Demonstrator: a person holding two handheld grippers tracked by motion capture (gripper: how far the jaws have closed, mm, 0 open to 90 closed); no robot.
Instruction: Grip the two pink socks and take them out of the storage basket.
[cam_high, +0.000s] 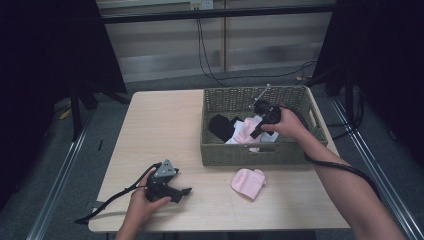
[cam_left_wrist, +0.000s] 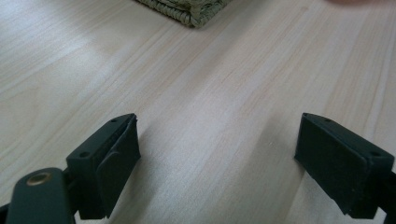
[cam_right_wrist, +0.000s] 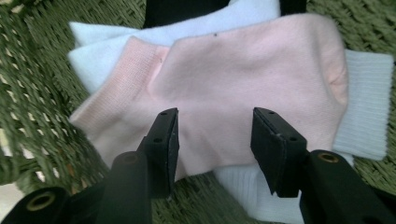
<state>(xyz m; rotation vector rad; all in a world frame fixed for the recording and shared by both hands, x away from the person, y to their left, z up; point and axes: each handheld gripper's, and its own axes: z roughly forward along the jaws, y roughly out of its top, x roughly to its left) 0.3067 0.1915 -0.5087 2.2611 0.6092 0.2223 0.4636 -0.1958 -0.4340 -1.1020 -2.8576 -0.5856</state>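
Hovering right claw (cam_right_wrist: 215, 140), jaws apart, above pink sock (cam_right_wrist: 243, 79) in basket (cam_right_wrist: 32, 116)

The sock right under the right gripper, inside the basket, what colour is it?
Pale pink sock, lying on white ones; the right gripper view shows it best.

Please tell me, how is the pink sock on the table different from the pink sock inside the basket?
The pink sock on the table lies alone on bare wood, folded over; the pink sock in the basket lies spread flat on top of white socks. The table sock has no gripper near it; the basket sock has the right gripper just above it, jaws open. Both are light pink.
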